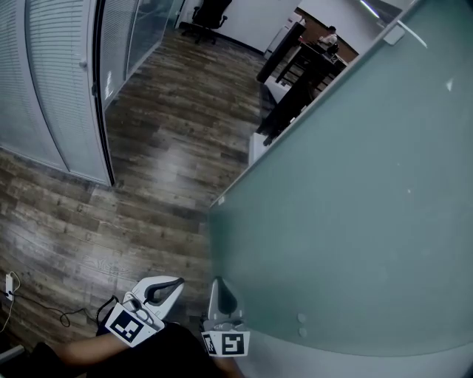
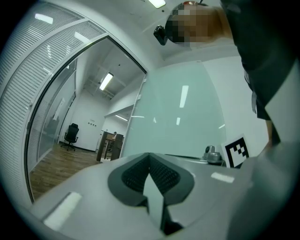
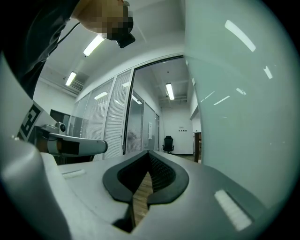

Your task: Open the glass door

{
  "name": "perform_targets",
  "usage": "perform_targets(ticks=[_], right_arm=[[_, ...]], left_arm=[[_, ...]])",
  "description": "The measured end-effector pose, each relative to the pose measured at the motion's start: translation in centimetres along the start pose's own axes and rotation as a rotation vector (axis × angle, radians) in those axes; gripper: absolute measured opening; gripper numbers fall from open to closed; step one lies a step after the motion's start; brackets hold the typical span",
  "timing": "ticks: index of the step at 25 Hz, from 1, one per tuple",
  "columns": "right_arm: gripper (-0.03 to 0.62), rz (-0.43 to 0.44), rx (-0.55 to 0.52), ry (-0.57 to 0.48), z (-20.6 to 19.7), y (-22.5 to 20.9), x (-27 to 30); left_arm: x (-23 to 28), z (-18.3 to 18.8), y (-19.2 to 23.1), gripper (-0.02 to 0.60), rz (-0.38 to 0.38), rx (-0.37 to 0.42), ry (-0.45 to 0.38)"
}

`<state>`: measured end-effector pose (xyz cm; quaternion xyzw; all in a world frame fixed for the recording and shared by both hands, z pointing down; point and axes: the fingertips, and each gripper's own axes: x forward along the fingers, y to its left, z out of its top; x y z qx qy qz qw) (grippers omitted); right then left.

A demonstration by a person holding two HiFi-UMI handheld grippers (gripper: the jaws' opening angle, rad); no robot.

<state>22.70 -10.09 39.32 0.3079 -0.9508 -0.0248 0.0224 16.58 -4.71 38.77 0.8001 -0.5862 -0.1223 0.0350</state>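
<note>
The frosted glass door (image 1: 347, 207) stands swung open and fills the right of the head view; its free edge runs down to near my right gripper (image 1: 216, 284). That gripper is shut with nothing in it, and its tip is just left of the door's edge; I cannot tell if it touches. My left gripper (image 1: 174, 284) is beside it, also shut and empty. In the right gripper view the jaws (image 3: 149, 153) point through the doorway with the door (image 3: 234, 103) on the right. In the left gripper view the jaws (image 2: 150, 157) face the door (image 2: 178, 122).
A wood floor (image 1: 162, 148) stretches ahead through the opening. Glass walls with blinds (image 1: 52, 88) and a black frame post (image 1: 103, 125) stand on the left. An office chair (image 1: 209, 15) and desks (image 1: 310, 44) are far off. A cable (image 1: 29, 306) lies at the lower left.
</note>
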Motion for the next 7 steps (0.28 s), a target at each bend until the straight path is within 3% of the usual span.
perform_targets(ticks=[7], right_arm=[[0.0, 0.005, -0.029, 0.047, -1.5, 1.1, 1.3]], left_arm=[[-0.1, 0.5, 1.3, 0.0, -0.021, 0.005, -0.017]])
